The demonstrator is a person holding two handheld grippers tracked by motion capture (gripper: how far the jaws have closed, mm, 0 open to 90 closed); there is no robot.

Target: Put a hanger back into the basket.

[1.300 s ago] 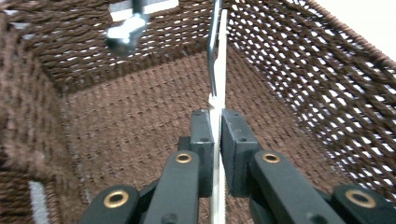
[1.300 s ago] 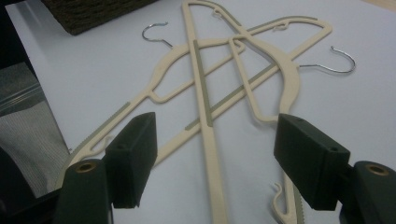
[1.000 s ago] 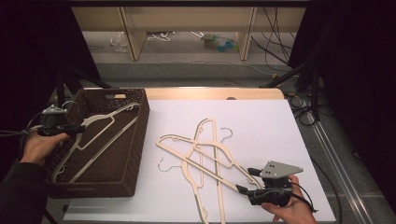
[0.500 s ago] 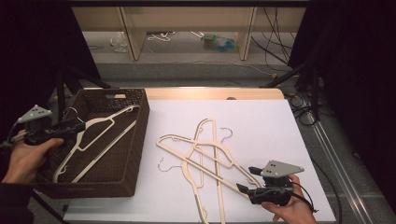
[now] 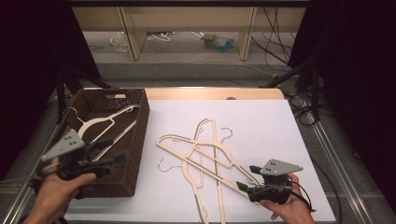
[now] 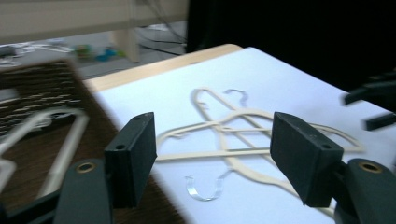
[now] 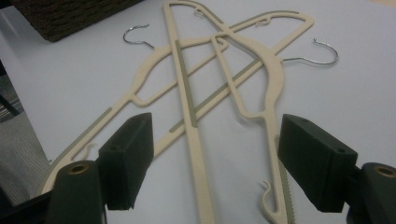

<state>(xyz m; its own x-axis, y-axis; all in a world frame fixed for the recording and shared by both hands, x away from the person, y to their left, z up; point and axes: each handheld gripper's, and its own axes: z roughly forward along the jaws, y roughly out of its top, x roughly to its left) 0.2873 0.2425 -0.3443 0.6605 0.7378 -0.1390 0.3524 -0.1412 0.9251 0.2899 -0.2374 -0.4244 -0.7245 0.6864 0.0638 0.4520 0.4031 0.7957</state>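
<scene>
The wicker basket (image 5: 135, 140) holds one cream hanger (image 5: 100, 123); three hangers (image 5: 205, 158) lie crossed on the white table (image 5: 261, 126); the left gripper (image 5: 114, 157), jaws just opening, stands wide and empty over the basket; the right gripper (image 5: 243, 189) gapes near them; its view shows their grooved grips.

Table (image 5: 261, 95) with white sheet (image 5: 271, 135) over top; dark wicker basket (image 5: 135, 154) at left end; cream hangers (image 5: 205, 158) piled crosswise mid-sheet.

Lab, black curtains (image 5: 28, 70), floor cables (image 5: 280, 51)
</scene>
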